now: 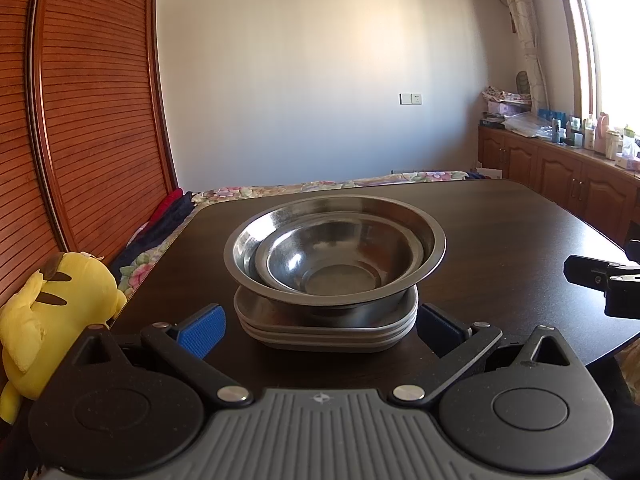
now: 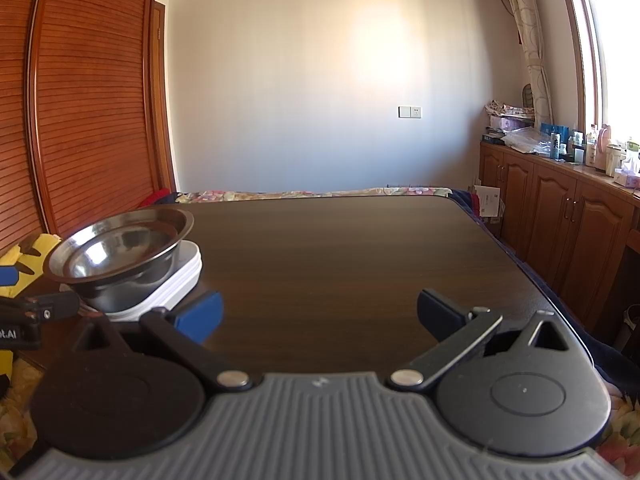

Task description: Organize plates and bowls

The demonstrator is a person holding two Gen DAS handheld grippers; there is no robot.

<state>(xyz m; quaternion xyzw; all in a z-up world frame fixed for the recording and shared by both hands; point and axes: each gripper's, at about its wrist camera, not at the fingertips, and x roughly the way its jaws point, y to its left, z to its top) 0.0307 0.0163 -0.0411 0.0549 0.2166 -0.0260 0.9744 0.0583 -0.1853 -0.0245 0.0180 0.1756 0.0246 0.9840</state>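
Two steel bowls sit nested, the small bowl [image 1: 324, 256] inside the large bowl [image 1: 432, 236], on a stack of white square plates [image 1: 320, 330] on the dark table [image 1: 500, 240]. My left gripper [image 1: 320, 330] is open, its blue pads on either side of the plate stack's near edge, not touching it. In the right wrist view the same large bowl [image 2: 120, 248] and plates [image 2: 188, 272] stand at the far left. My right gripper [image 2: 318, 316] is open over bare table [image 2: 340, 248], holding nothing. Its tip shows at the right edge of the left wrist view.
A yellow plush toy [image 1: 52, 320] leans off the table's left edge. A bed with a floral cover [image 1: 320, 188] lies beyond the far edge. Wooden cabinets [image 2: 560, 216] with cluttered tops run along the right. A slatted wooden door [image 1: 80, 100] stands left.
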